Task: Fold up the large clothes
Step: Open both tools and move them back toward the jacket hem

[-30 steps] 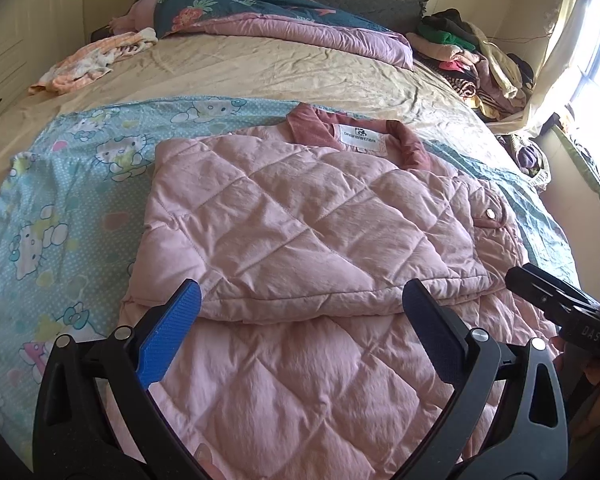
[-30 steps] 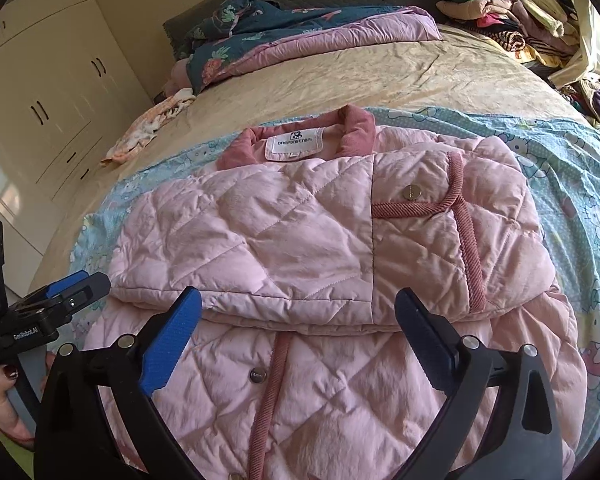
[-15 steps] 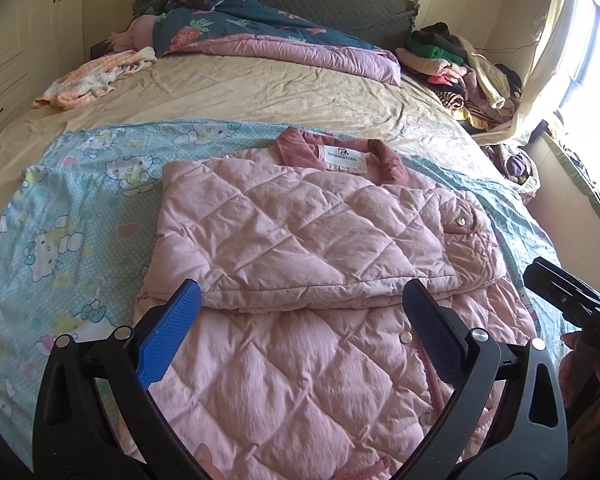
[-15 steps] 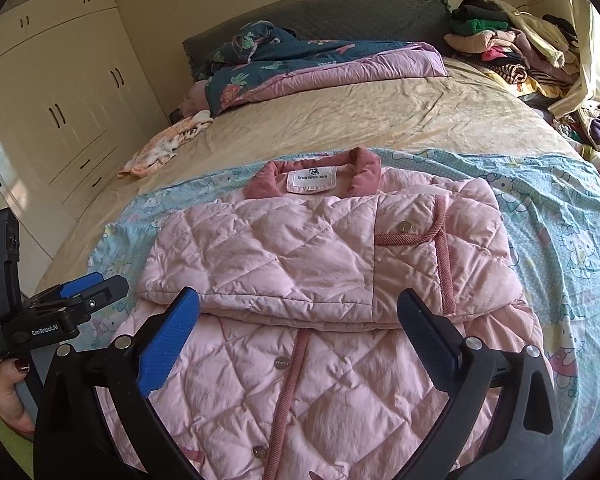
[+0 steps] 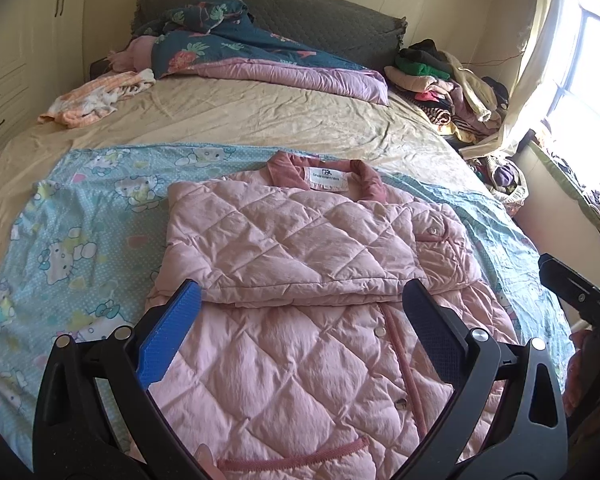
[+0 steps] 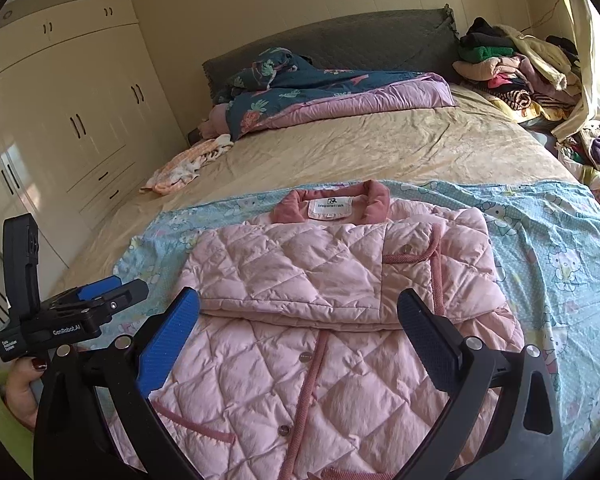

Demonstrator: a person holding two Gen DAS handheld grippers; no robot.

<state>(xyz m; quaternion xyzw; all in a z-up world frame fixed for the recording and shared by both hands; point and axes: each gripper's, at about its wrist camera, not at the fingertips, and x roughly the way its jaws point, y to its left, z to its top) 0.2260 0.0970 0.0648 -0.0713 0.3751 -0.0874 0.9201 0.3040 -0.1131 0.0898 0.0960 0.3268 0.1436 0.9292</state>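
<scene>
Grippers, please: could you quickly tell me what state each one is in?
Left gripper: open, holding nothing, above the pink jacket.
Right gripper: open, holding nothing.

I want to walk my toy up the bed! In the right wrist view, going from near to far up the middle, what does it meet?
Pink quilted jacket → blue cartoon-cat sheet → wrinkled beige bedsheet → purple and dark teal floral quilt → grey padded headboard.

Bare beige sheet point(image 6: 380, 152) beyond pink jacket point(image 6: 324, 280), clothes pile point(image 6: 512, 68) crowding right edge
</scene>
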